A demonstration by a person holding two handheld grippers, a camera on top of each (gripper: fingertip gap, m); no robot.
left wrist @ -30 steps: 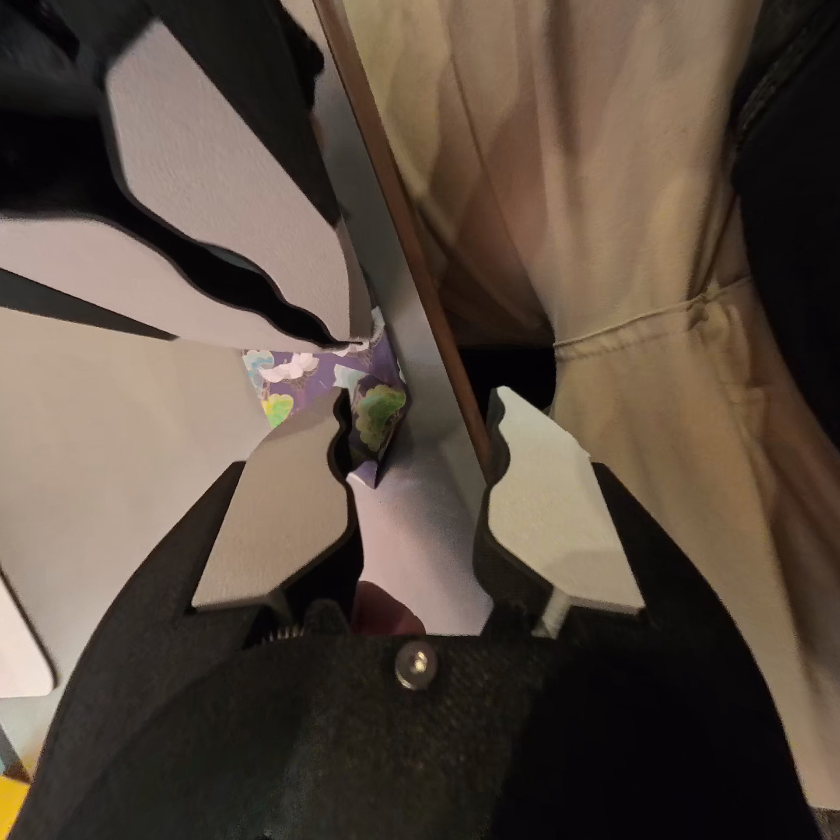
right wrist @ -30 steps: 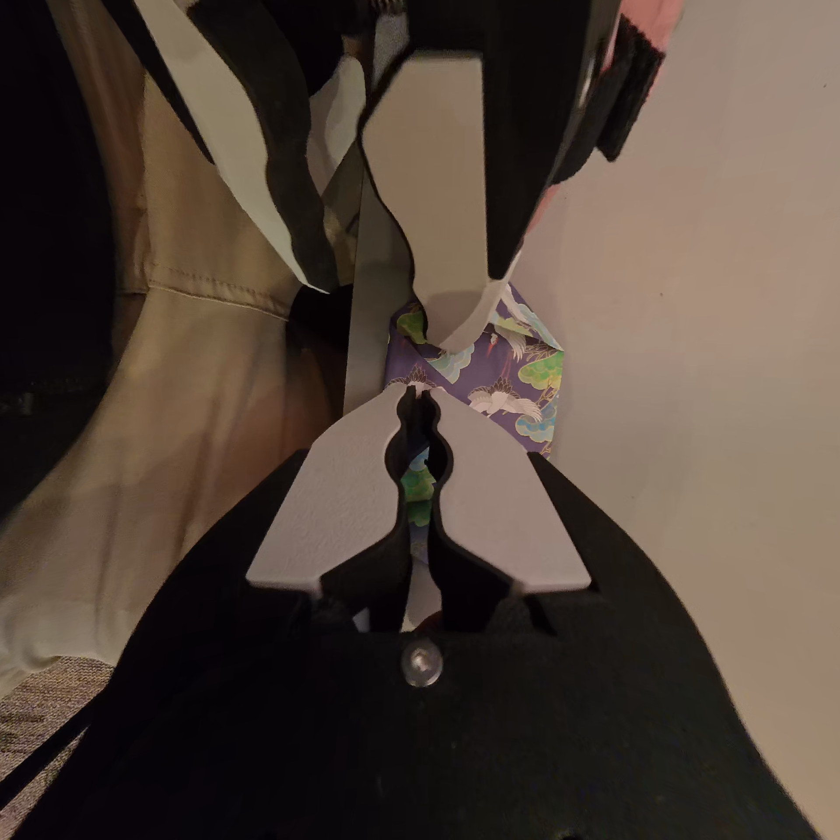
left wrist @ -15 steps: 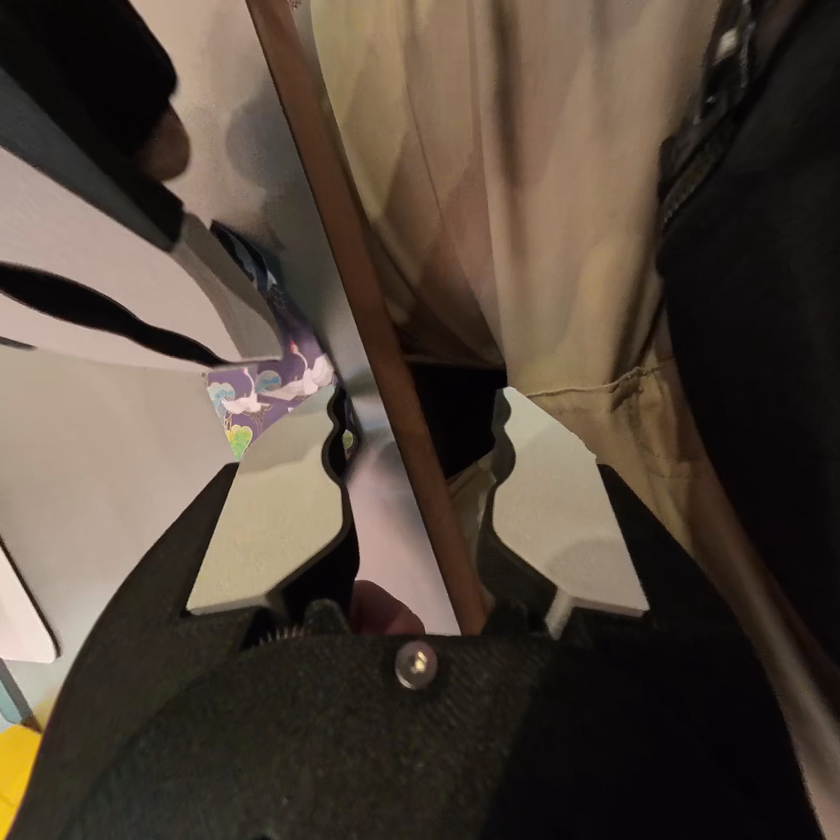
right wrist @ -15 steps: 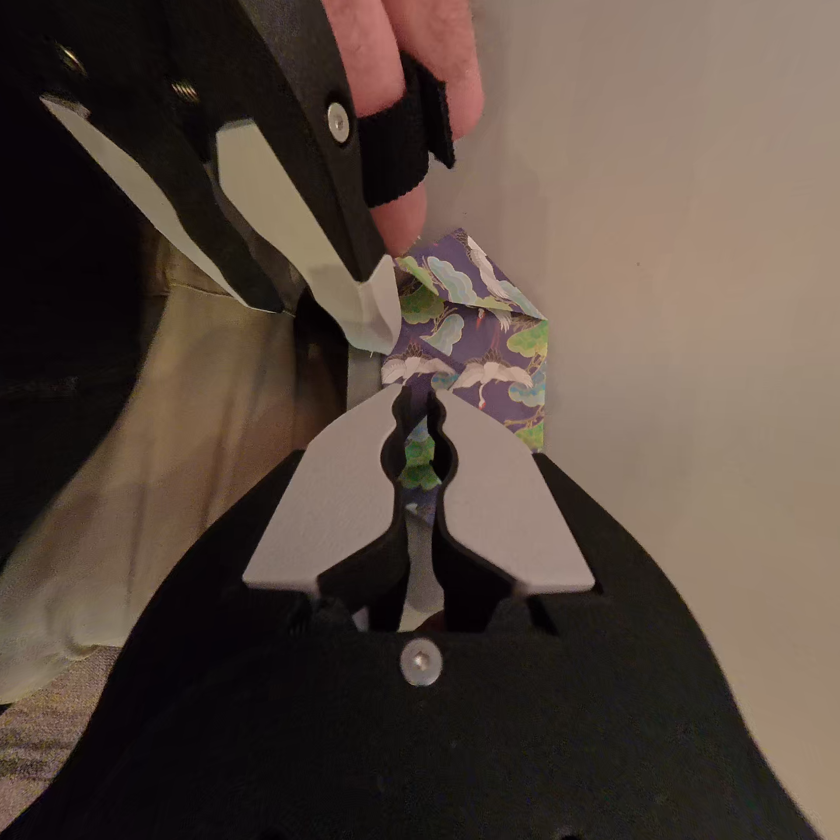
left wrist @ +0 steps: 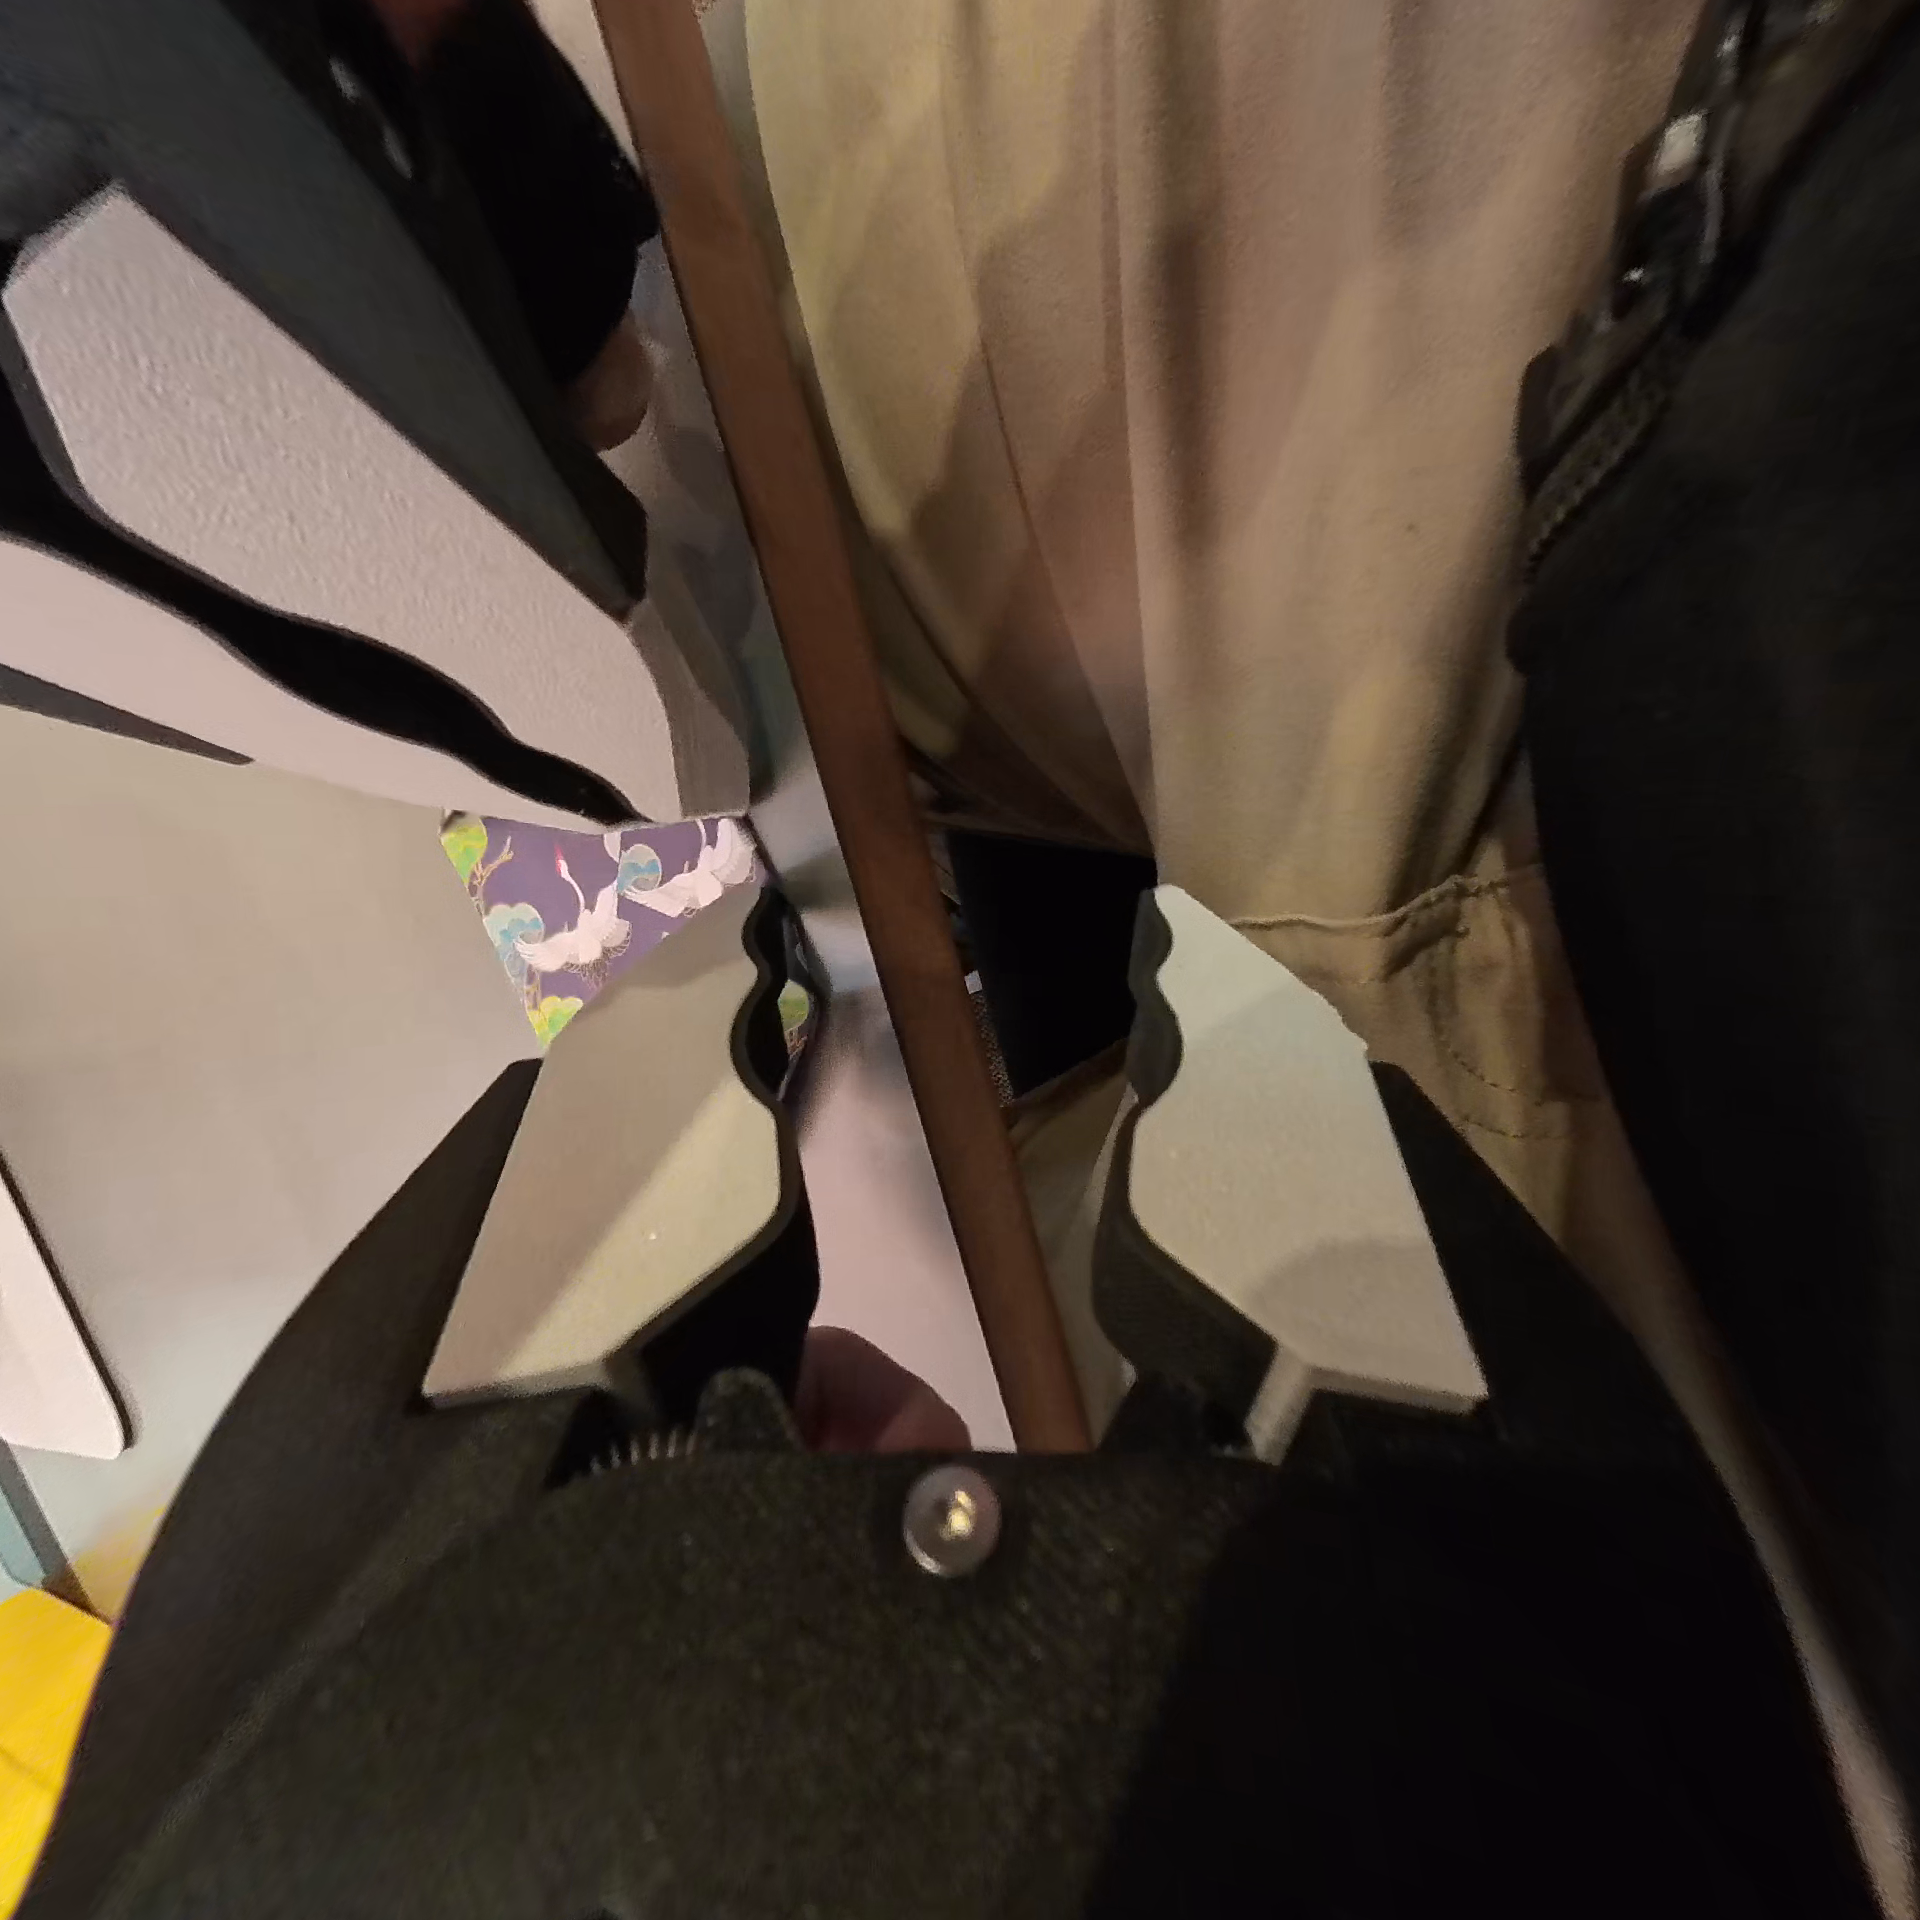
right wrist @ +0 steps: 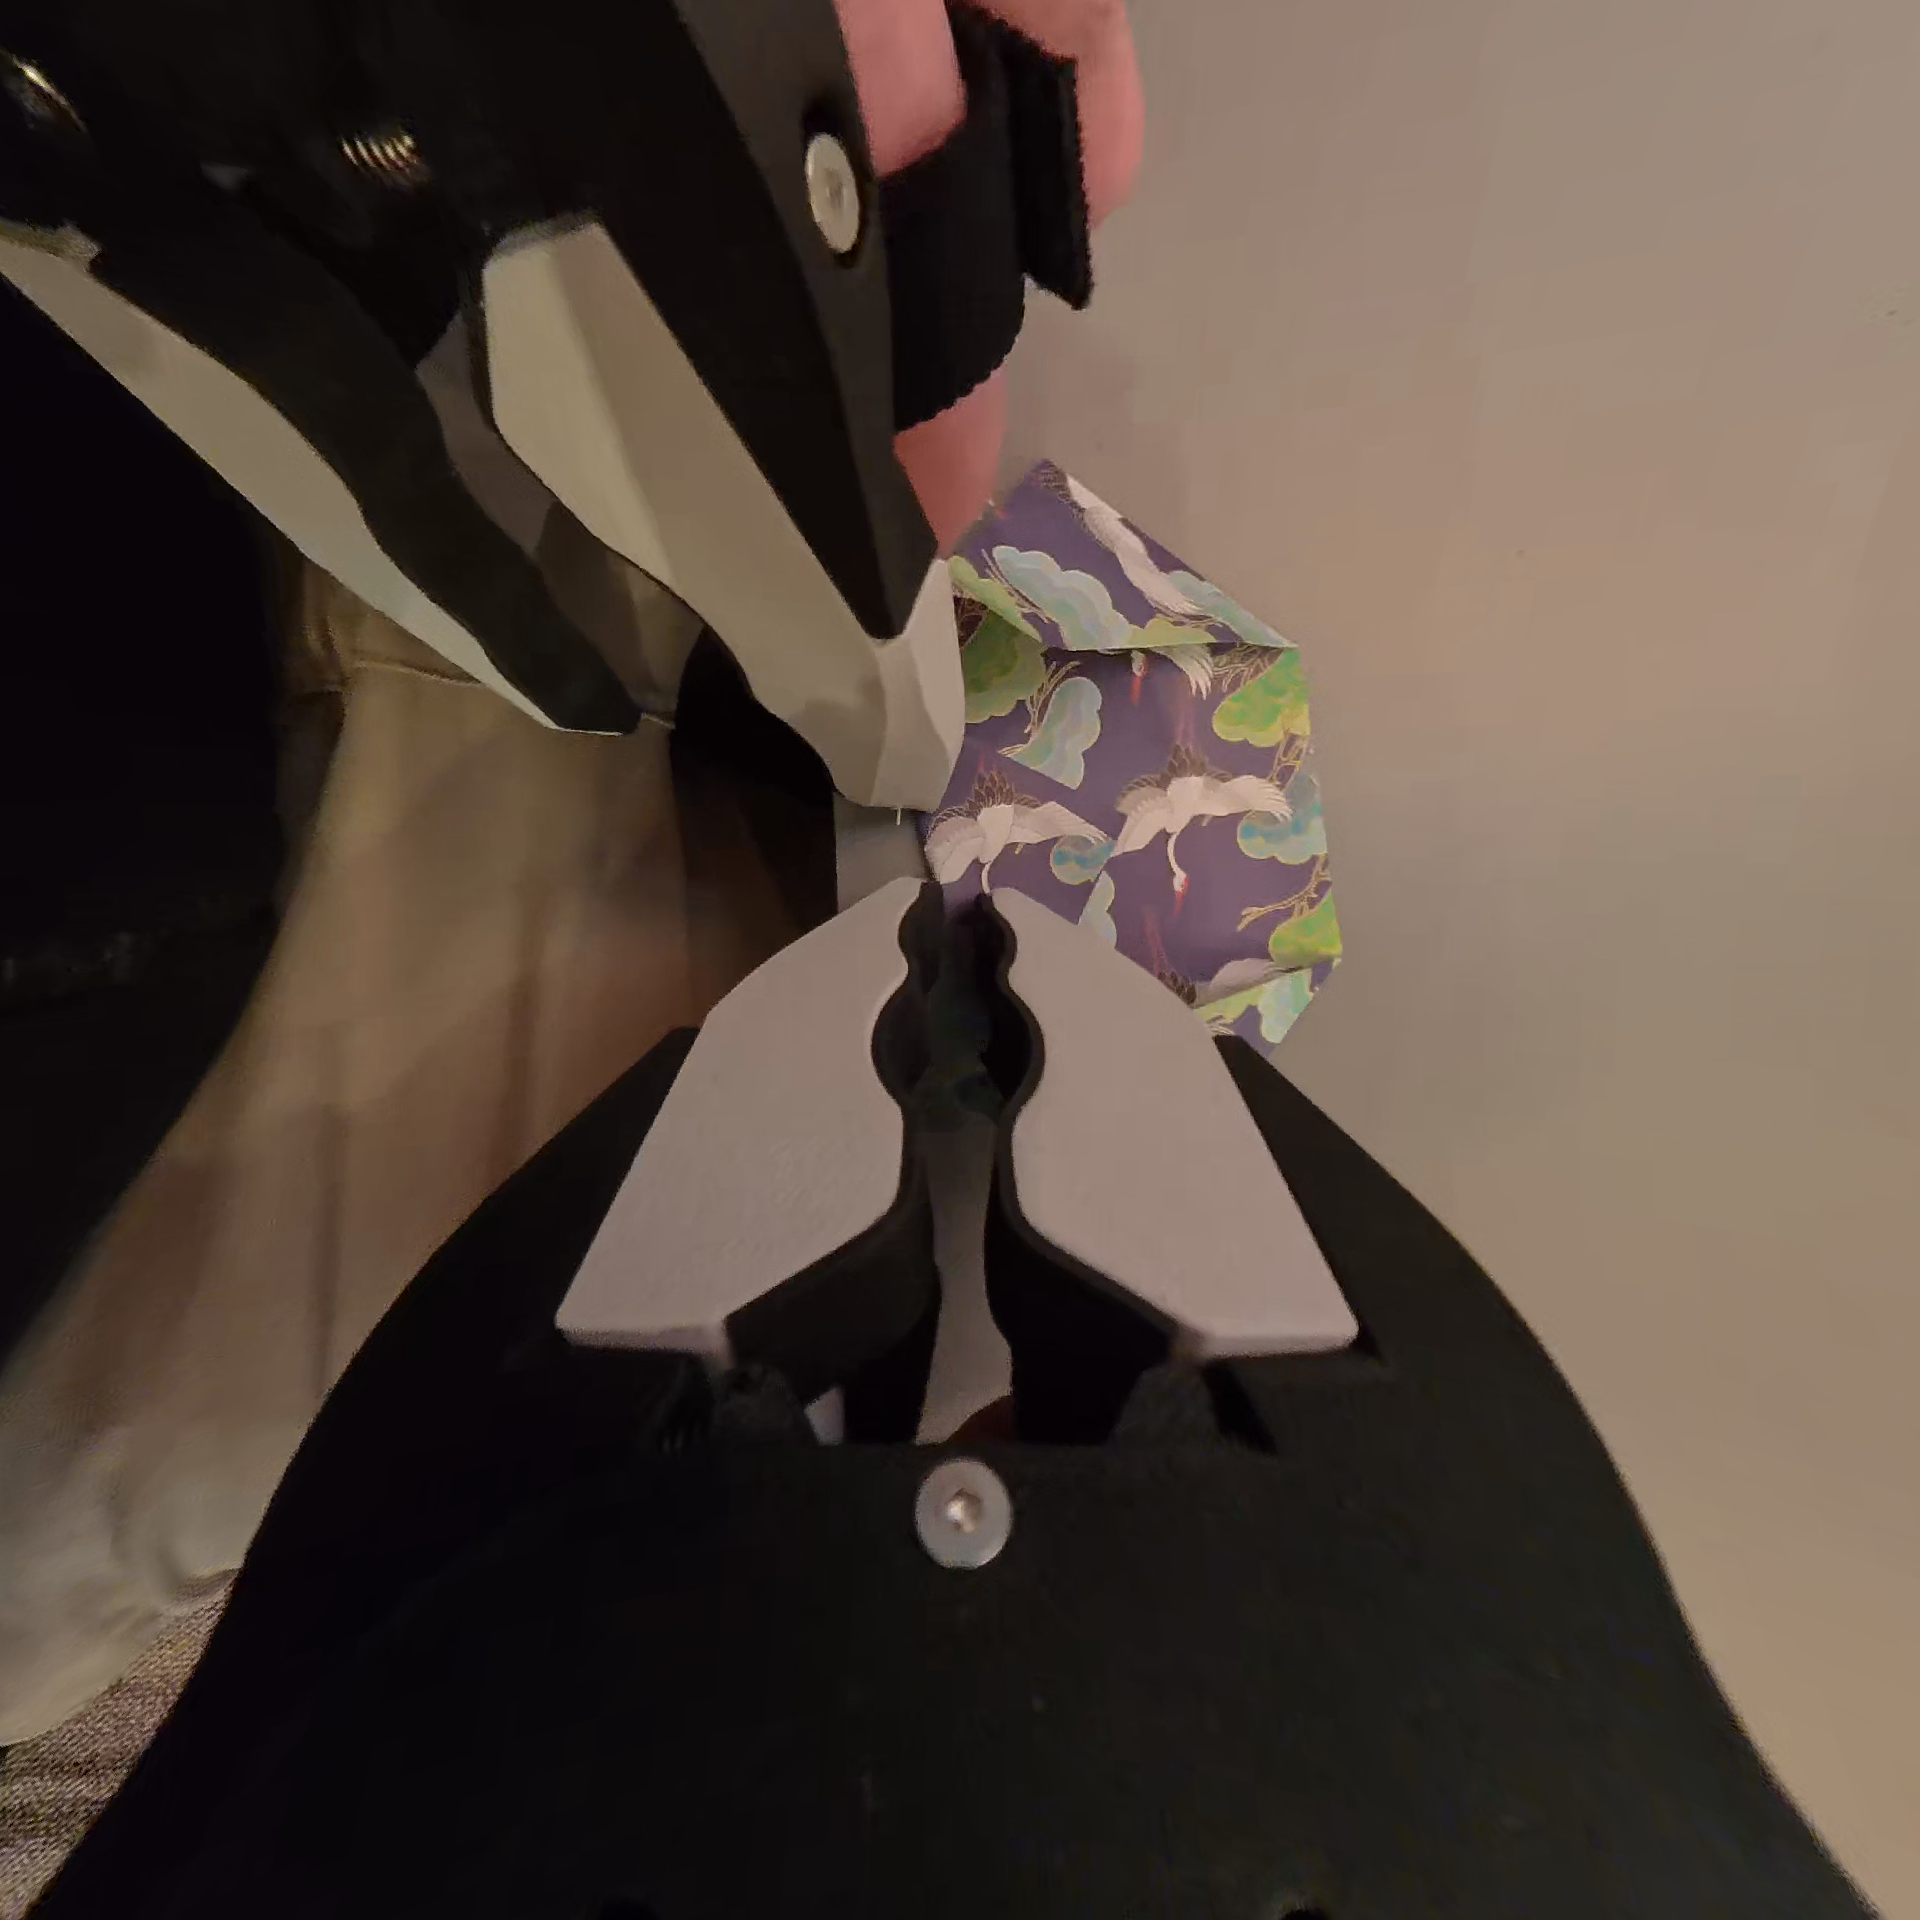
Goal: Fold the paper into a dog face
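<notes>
The folded paper (right wrist: 1164,769), purple with white cranes and green clouds, lies on the pale table (right wrist: 1558,623) near its edge. My right gripper (right wrist: 958,896) is shut on the paper's near corner, with paper showing between its jaws. My left gripper (right wrist: 810,717) is open; one fingertip (right wrist: 904,727) touches the paper's left edge. In the left wrist view the left gripper (left wrist: 956,925) straddles the brown table edge (left wrist: 831,727). Its left finger is beside the paper (left wrist: 592,904), and the right gripper (left wrist: 655,805) comes in from the upper left onto the paper.
Beyond the table edge are a person's beige trousers (left wrist: 1195,520) and a dark jacket (left wrist: 1745,727). A hand with a black strap (right wrist: 987,208) holds the left gripper. A white rounded panel (left wrist: 52,1351) and something yellow (left wrist: 42,1704) are at the lower left.
My left gripper has slid off the top of the paper to its edge by the table rim, still open. More of the paper now shows. The right gripper stays shut on the paper.
</notes>
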